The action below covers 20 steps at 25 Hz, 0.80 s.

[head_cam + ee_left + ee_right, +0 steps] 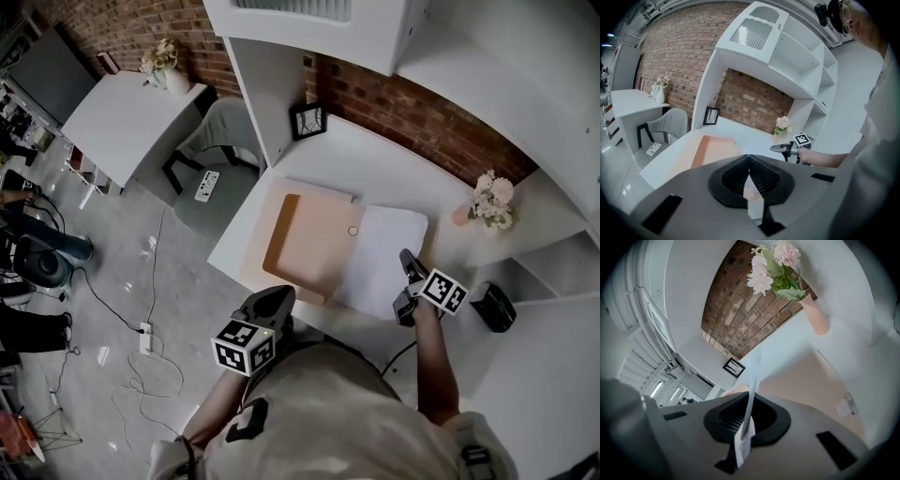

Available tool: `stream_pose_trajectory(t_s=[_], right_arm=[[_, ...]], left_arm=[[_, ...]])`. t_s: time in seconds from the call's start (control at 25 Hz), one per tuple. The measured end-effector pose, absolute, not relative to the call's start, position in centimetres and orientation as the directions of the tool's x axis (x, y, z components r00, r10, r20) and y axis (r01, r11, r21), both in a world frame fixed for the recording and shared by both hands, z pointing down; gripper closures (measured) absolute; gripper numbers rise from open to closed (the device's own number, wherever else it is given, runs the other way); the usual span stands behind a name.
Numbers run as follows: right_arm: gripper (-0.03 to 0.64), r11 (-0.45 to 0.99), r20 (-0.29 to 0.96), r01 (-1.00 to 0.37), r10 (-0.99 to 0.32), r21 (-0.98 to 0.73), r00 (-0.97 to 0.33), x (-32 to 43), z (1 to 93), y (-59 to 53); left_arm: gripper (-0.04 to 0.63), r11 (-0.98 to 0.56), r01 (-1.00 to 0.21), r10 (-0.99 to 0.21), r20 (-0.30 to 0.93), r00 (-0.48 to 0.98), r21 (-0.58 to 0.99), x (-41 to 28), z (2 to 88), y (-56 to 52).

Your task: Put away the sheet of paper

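A white sheet of paper (380,258) lies on the white desk (375,169), overlapping the right side of an open peach folder (309,239). My right gripper (410,261) is shut on the sheet's right edge. In the right gripper view the sheet (752,380) runs edge-on out of the shut jaws (749,416), with the folder (806,380) beyond. My left gripper (272,300) hovers at the desk's front edge, just short of the folder. Its jaws (748,161) are shut with nothing clearly between them. From there the folder (712,149) and the right gripper (778,148) lie ahead.
A vase of pink flowers (489,202) stands at the desk's right end, and a framed picture (307,120) leans at the back left. A black device (492,307) sits on the side shelf. White shelving rises above the desk. A grey chair (211,159) is left of it.
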State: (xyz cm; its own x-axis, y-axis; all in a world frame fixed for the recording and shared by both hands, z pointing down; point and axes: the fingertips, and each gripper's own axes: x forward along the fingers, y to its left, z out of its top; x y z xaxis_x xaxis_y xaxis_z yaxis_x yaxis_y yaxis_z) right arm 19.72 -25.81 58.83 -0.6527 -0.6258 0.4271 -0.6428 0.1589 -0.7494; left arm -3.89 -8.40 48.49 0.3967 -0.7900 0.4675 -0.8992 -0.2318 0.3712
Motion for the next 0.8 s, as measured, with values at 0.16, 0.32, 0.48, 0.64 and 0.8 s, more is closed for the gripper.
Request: stream_pose_trajectory(t_s=[0.16,0.32,0.48,0.64,0.8], right_arm=[[0.589,0.164,0.424,-0.637,-0.620,-0.753,-0.660,19.2,58.5,-25.7],[0.589,0.174,0.408,-0.619,-0.613,-0.766,-0.676,18.6,57.8,-25.6],[0.589,0.180,0.404,-0.611,-0.604,-0.771,-0.687,18.1,57.5,-25.5],[0.589,0.156,0.388,-0.577,-0.598,-0.802,-0.701,17.9,57.4,-25.5],[0.589,0.106,0.369,-0.523,-0.591,-0.846,-0.717,17.8,57.7,-25.5]], left_arm=[[0.578,-0.227,-0.895,-0.788,0.467,0.401,0.384,-4.4,48.8,-8.2],[0.578,-0.216,-0.895,-0.793,0.464,0.394,0.390,-5.0,48.9,-8.2],[0.578,-0.216,-0.892,-0.791,0.465,0.398,0.397,-5.1,49.2,-8.1],[0.578,-0.222,-0.889,-0.790,0.460,0.405,0.401,-5.0,49.1,-8.3],[0.578,-0.216,-0.890,-0.789,0.465,0.401,0.402,-5.0,49.2,-8.2]])
